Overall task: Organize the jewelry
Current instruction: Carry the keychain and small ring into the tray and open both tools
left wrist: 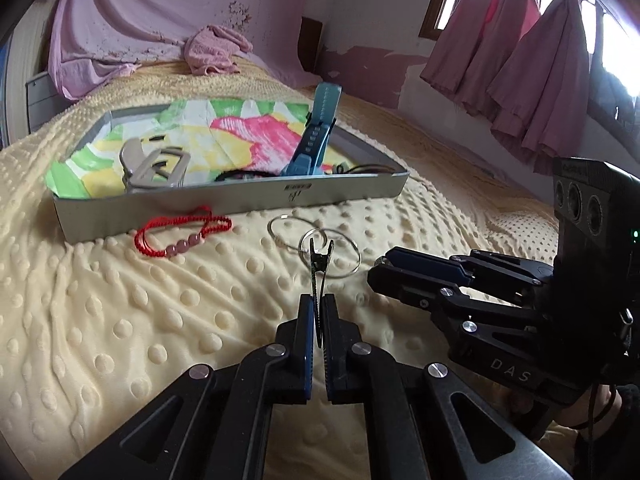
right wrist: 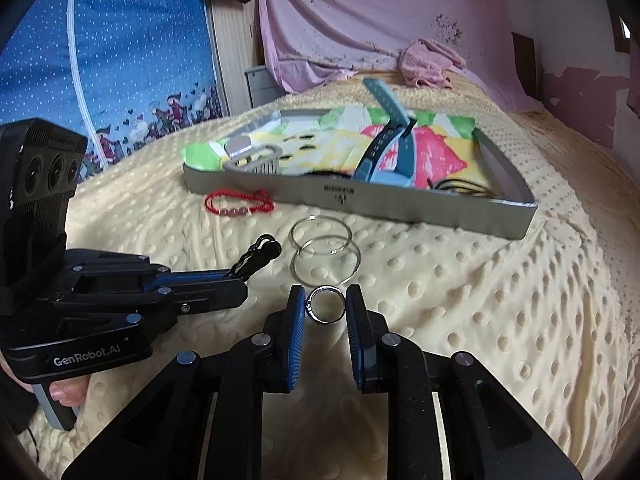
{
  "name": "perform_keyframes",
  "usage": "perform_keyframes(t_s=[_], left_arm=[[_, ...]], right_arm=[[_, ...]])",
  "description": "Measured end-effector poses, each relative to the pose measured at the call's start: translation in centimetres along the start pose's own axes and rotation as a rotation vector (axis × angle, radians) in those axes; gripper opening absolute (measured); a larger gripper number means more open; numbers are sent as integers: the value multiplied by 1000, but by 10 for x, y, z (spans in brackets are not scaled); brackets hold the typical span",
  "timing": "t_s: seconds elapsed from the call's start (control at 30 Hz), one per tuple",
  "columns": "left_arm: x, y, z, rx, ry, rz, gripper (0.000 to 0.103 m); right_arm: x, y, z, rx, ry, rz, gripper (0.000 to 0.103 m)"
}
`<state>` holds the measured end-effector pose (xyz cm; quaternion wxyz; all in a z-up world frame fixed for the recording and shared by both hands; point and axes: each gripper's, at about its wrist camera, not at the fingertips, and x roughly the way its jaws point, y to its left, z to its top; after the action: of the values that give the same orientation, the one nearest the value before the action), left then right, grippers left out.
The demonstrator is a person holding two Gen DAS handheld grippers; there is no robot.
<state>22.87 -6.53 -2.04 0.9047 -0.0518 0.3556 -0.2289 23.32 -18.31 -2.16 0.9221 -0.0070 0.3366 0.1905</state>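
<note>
My left gripper is shut on a dark toothed hair clip, which sticks out forward over the bedspread; the right wrist view shows the same gripper and clip at the left. My right gripper is shut on a small silver ring that stands upright between its pads. In the left wrist view that gripper comes in from the right. Two thin silver hoops overlap on the spread just ahead. A red cord bracelet with pink beads lies against the grey tray.
The tray has a colourful paper lining and holds a blue watch, a grey watch and black cords. The cream dotted bedspread spreads all around. A pink towel lies at the bed's far end.
</note>
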Motion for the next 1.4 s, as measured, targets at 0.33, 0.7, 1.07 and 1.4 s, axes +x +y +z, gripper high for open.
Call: perform_keyframes(t_s=[0.33, 0.7, 1.07, 1.4], left_arm=[[-6, 9, 49, -87, -187, 71, 4], [29, 31, 89, -112, -239, 187, 5], [63, 34, 85, -139, -91, 196, 5], [59, 32, 81, -149, -86, 203, 5]], right_arm=[[-4, -34, 39, 57, -138, -71, 18], [26, -56, 86, 91, -227, -103, 18], [57, -56, 80, 93, -103, -108, 18], [66, -60, 74, 109, -67, -103, 19]])
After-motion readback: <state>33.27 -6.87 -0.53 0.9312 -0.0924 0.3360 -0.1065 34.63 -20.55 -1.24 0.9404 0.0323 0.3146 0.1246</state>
